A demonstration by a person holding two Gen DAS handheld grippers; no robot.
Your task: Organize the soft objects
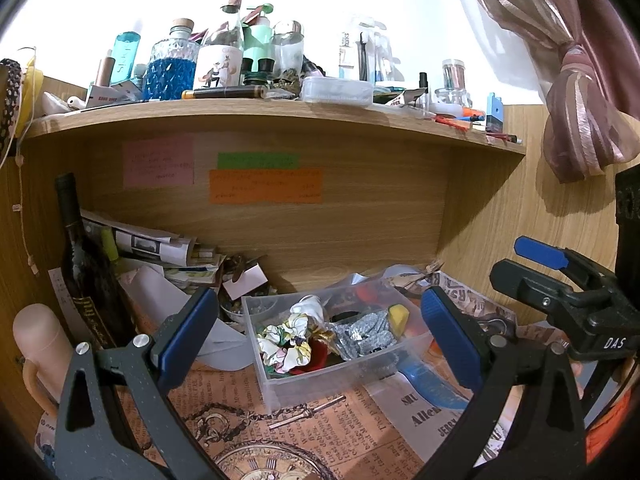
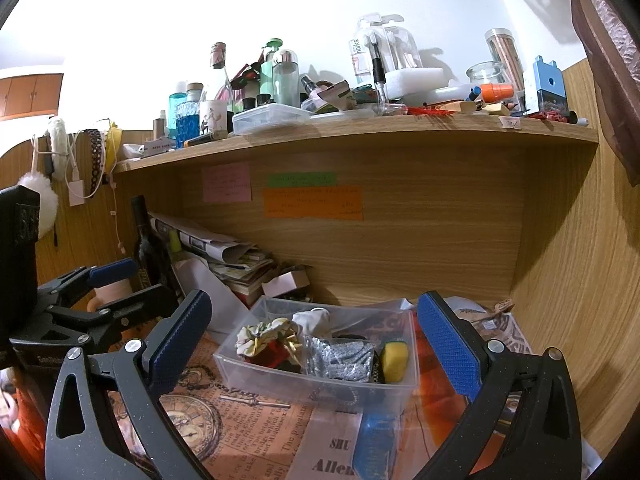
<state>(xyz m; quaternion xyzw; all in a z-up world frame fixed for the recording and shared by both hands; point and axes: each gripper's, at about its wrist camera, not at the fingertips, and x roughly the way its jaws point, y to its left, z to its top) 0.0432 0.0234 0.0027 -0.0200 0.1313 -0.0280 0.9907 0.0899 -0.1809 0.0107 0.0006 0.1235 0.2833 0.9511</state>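
Observation:
A clear plastic box (image 1: 280, 384) (image 2: 312, 388) sits on the desk under the shelf. It holds a floral scrunchie (image 1: 286, 344) (image 2: 260, 338), a red cloth (image 1: 316, 354) (image 2: 272, 354), a silver glitter fabric (image 1: 366, 334) (image 2: 344, 358), a white cloth (image 1: 310, 308) (image 2: 314, 320) and a yellow sponge (image 1: 398, 318) (image 2: 394, 362). My left gripper (image 1: 320, 336) is open and empty, in front of the box. My right gripper (image 2: 316, 350) is open and empty, also facing the box. Each gripper shows in the other's view: the right one (image 1: 560, 280), the left one (image 2: 92, 300).
A blue brush (image 1: 428, 384) (image 2: 374, 444) lies in front of the box on a newspaper-print mat (image 1: 320, 440). A dark wine bottle (image 1: 86, 280), paper stacks (image 1: 160, 252) and a pink cup (image 1: 40, 344) stand at left. The shelf (image 1: 280, 110) above is crowded with bottles. A curtain (image 1: 580, 80) hangs at right.

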